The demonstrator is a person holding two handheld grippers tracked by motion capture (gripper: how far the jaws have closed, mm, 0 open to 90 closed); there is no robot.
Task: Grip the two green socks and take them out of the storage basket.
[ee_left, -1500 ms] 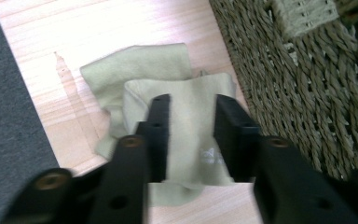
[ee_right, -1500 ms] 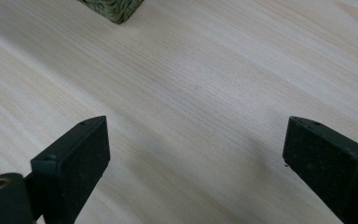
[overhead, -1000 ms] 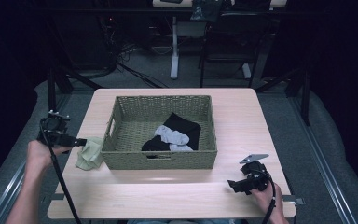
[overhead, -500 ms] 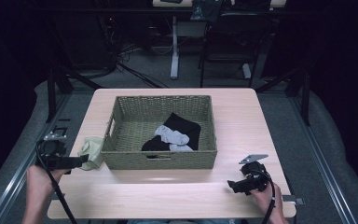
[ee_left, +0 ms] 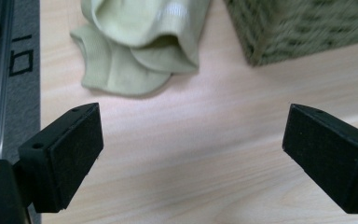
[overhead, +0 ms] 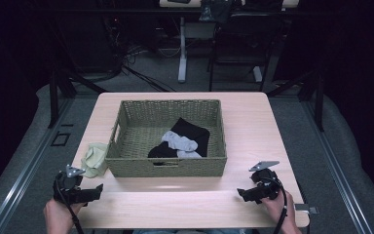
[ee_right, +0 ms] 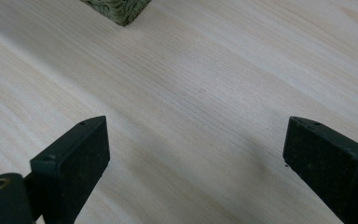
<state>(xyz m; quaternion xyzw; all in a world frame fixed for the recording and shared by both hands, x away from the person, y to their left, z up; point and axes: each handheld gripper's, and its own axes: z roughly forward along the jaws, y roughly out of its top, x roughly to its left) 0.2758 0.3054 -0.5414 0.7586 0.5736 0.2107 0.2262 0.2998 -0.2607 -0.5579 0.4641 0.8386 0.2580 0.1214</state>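
2 grippers sit low over the near edge of the wooden table [overhead: 253, 117]: the left gripper [overhead: 99, 187] at the near-left corner and the right gripper [overhead: 239, 193] at the near-right, each with its jaws spread wide and nothing between them. The left jaws have just been opening, and the pale green sock [overhead: 95, 157] lies crumpled on the table just ahead of them, touching the left wall of the wicker basket [overhead: 165, 167]. Inside the basket lie 1 black garment [overhead: 192, 132] and 1 grey sock [overhead: 179, 143].
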